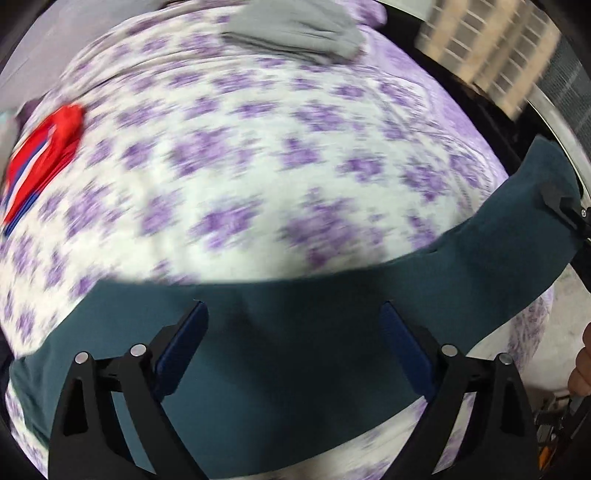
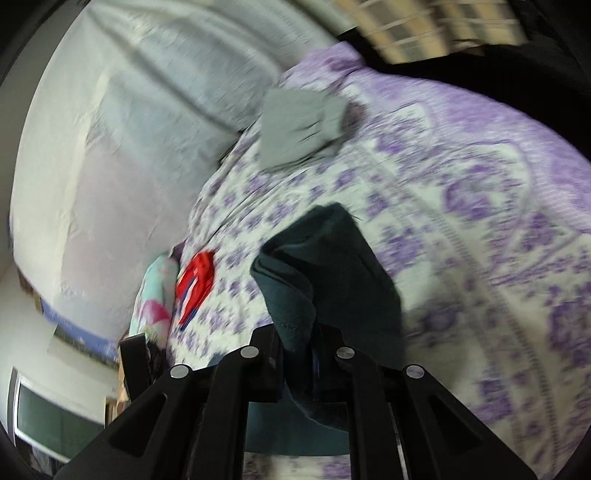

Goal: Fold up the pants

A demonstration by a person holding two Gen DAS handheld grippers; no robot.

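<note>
The dark teal pants stretch as a band across the bottom of the left wrist view, over the purple-flowered bed sheet. My left gripper is open, its blue pads spread wide above the cloth. My right gripper shows at the right edge, pinching the far end of the pants. In the right wrist view my right gripper is shut on a bunched fold of the pants, held above the sheet.
A folded grey garment lies at the far side of the bed; it also shows in the right wrist view. A red and blue garment lies at the left. A pale wall borders the bed.
</note>
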